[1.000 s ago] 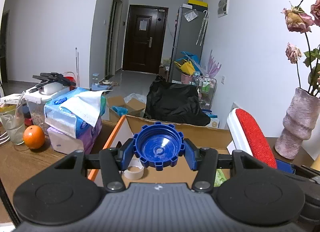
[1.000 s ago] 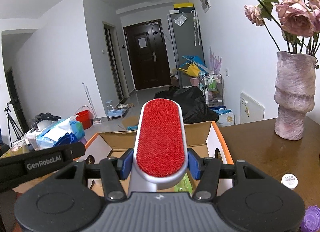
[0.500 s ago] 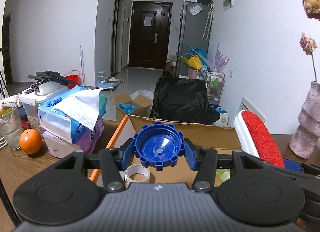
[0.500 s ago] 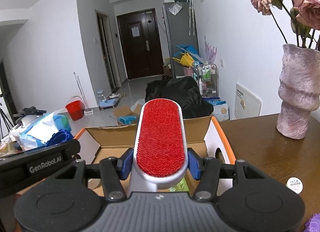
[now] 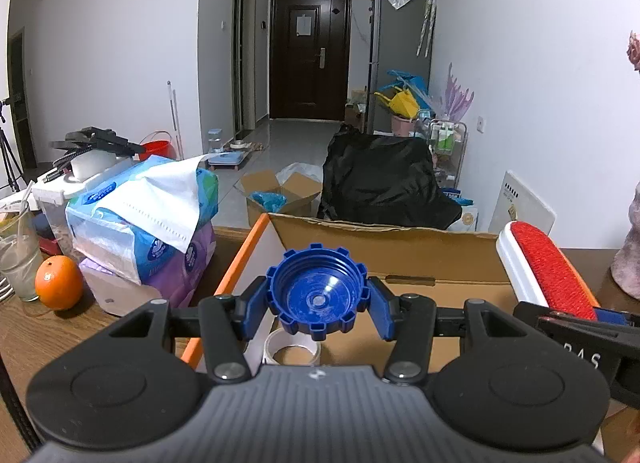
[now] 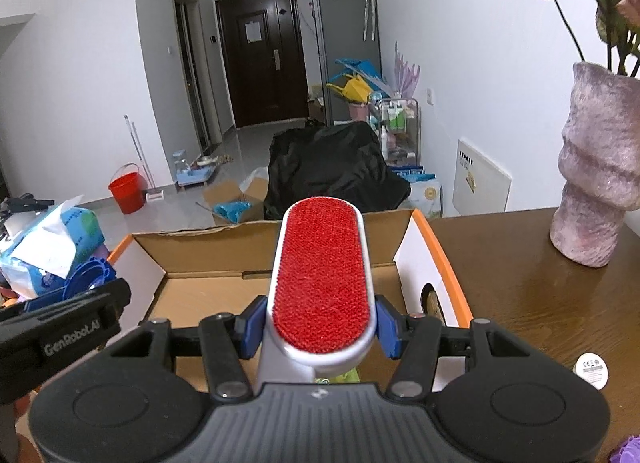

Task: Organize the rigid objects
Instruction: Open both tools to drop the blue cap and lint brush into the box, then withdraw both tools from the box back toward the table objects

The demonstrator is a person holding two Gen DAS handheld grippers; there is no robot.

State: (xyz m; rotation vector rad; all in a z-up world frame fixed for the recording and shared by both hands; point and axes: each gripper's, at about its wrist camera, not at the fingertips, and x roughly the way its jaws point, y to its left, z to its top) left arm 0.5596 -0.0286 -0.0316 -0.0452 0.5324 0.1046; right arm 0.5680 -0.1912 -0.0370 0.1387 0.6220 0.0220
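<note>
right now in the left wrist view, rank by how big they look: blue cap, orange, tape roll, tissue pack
1. tissue pack
2. blue cap, though nearness to the camera inflates it
3. orange and tape roll: look alike, and the roll is partly hidden, so unranked

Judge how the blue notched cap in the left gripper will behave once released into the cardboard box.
The blue cap looks like rigid, light plastic, so it should drop without deforming. Being round, it may roll if it lands on edge, though its notched rim probably checks that. The cardboard box walls should contain it.

Glossy plastic cap [image 5: 317, 292], corrugated cardboard box [image 5: 394, 247]
</note>
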